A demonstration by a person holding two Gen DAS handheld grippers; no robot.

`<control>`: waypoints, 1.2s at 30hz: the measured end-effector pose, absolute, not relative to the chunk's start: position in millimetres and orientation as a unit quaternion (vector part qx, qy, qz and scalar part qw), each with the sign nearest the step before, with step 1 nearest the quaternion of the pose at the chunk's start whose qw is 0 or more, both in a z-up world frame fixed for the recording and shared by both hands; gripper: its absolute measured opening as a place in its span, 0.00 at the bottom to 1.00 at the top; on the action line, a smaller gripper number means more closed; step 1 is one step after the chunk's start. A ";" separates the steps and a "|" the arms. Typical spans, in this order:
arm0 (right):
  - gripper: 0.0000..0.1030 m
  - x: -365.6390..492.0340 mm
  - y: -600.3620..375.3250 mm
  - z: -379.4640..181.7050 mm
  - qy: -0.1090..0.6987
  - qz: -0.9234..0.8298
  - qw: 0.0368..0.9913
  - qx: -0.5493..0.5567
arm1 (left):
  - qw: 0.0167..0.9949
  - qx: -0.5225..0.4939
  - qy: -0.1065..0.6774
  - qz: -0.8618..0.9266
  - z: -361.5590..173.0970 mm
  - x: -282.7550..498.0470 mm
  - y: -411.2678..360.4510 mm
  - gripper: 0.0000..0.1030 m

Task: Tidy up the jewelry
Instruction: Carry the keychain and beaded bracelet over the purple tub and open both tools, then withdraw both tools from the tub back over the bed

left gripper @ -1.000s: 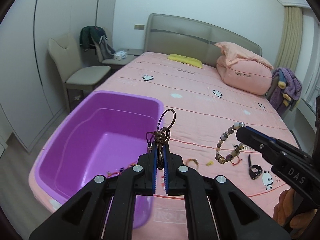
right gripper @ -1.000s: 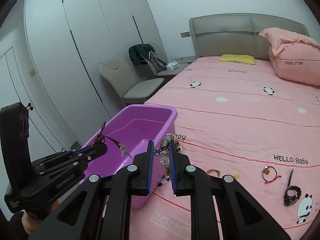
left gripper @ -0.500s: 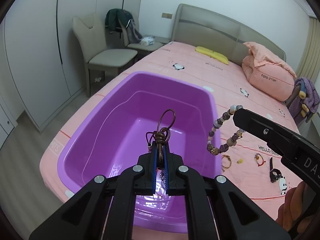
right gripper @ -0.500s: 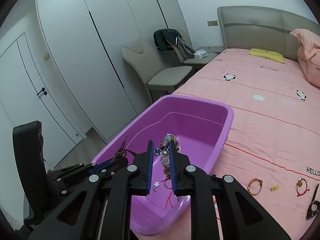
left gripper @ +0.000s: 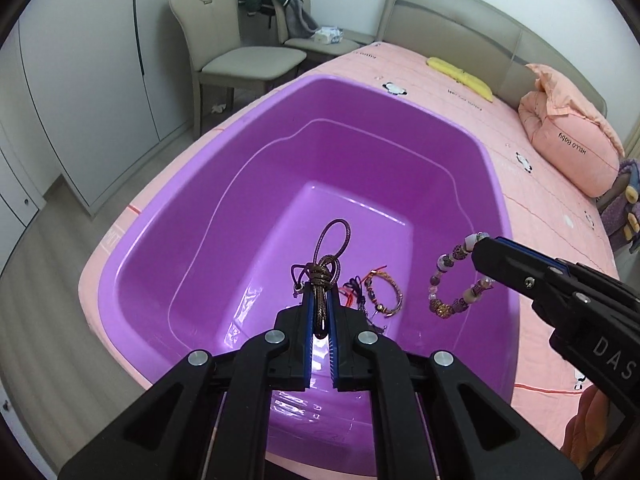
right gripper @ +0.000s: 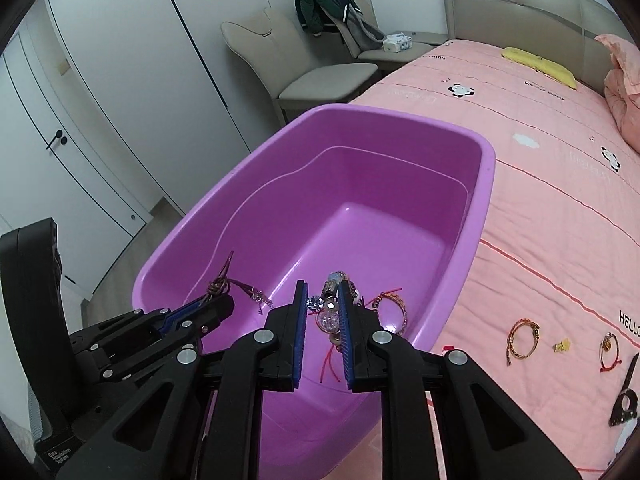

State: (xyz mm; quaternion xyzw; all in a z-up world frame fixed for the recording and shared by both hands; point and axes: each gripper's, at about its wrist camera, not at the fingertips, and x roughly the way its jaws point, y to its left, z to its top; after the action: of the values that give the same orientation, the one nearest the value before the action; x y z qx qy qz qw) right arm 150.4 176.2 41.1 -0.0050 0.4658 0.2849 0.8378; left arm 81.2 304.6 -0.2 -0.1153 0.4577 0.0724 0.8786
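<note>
Jewellery hangs from both tools above the purple plastic tub (left gripper: pixel 496 184). The left gripper (left gripper: pixel 320 308) is clamped tight on a knotted brown cord necklace (left gripper: pixel 326 256); the right gripper (right gripper: pixel 323 308) pinches a chunky beaded bracelet (left gripper: pixel 452 276), its jaws slightly apart around the beads. Both pieces look light and limp; the cord seems best held at its knot, the bracelet across one bead. A gold braided bracelet (left gripper: pixel 383 294) lies on the tub's floor.

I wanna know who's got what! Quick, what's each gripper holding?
Left gripper: closed on the brown cord necklace.
Right gripper: closed on the beaded bracelet.
</note>
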 end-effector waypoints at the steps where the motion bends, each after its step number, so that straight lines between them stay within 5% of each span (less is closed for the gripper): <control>1: 0.14 151.1 175.6 39.9 0.468 0.283 0.837 -0.006 | 0.877 -0.116 0.460 0.073 -2.3 81.8 305.1 0.07; 10: 0.15 153.6 169.5 25.0 0.487 0.271 0.830 -0.011 | 0.868 -0.114 0.476 0.086 -8.9 89.0 304.7 0.08; 13: 0.15 154.3 167.9 23.4 0.487 0.267 0.832 -0.014 | 0.869 -0.113 0.472 0.094 -8.1 86.6 305.7 0.19; 15: 0.16 154.3 166.0 25.3 0.482 0.266 0.834 -0.014 | 0.870 -0.111 0.469 0.104 -6.5 84.3 306.3 0.51; 17: 0.50 153.7 163.4 29.3 0.479 0.264 0.837 -0.015 | 0.875 -0.110 0.456 0.115 -1.2 80.4 306.4 0.74; 26: 0.54 147.0 148.8 41.0 0.454 0.254 0.854 -0.011 | 0.877 -0.109 0.443 0.149 9.2 67.3 312.7 0.87; 36: 0.54 142.1 138.8 42.6 0.452 0.262 0.853 -0.003 | 0.879 -0.111 0.440 0.147 15.3 57.7 307.7 0.88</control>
State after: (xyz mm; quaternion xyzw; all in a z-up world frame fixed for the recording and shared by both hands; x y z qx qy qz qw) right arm 142.1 138.8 42.6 -0.0027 0.4520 0.2618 0.8527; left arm 57.7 307.7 15.3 -0.1112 0.4404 0.1469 0.8787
